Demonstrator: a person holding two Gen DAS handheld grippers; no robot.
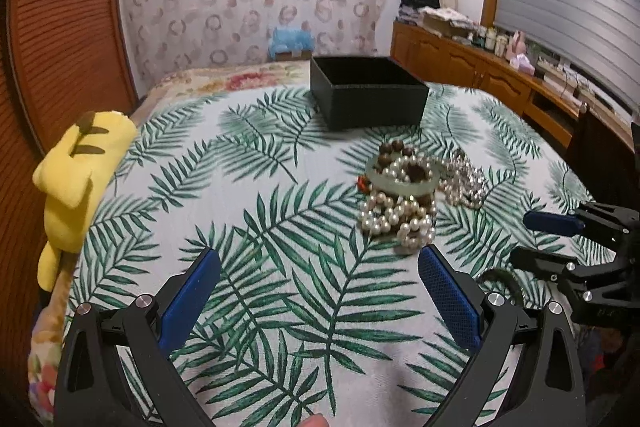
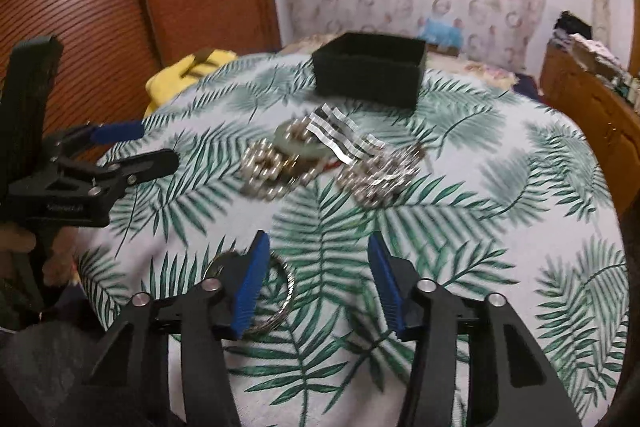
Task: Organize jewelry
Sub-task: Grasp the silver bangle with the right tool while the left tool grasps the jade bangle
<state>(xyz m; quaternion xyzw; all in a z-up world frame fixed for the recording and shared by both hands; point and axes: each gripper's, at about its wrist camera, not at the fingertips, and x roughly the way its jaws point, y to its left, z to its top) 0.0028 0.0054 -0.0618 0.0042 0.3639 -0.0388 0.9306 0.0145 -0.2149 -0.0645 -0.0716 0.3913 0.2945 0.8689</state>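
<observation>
A heap of jewelry (image 1: 404, 195) lies on the leaf-print cloth: pearl strands, dark wooden beads, a pale green bangle (image 1: 400, 183) and a silvery chain (image 1: 466, 183). The right wrist view shows the same heap (image 2: 288, 163), blurred. Behind it stands an open black box (image 1: 368, 95) (image 2: 368, 71). My left gripper (image 1: 320, 255) is open just short of the heap, with only cloth between its fingers. My right gripper (image 2: 318, 241) is open too, low over the cloth. A thin silver ring (image 2: 286, 283) lies under and beside its left finger. Each gripper shows in the other's view (image 1: 524, 239) (image 2: 158, 145).
A yellow plush toy (image 1: 80, 179) (image 2: 188, 71) rests at the cloth's left edge. A wooden louvred door (image 1: 60, 47) rises on the left. A low wooden cabinet (image 1: 480, 75) loaded with small items runs along the right wall. A fingertip (image 1: 314, 421) shows at the bottom edge.
</observation>
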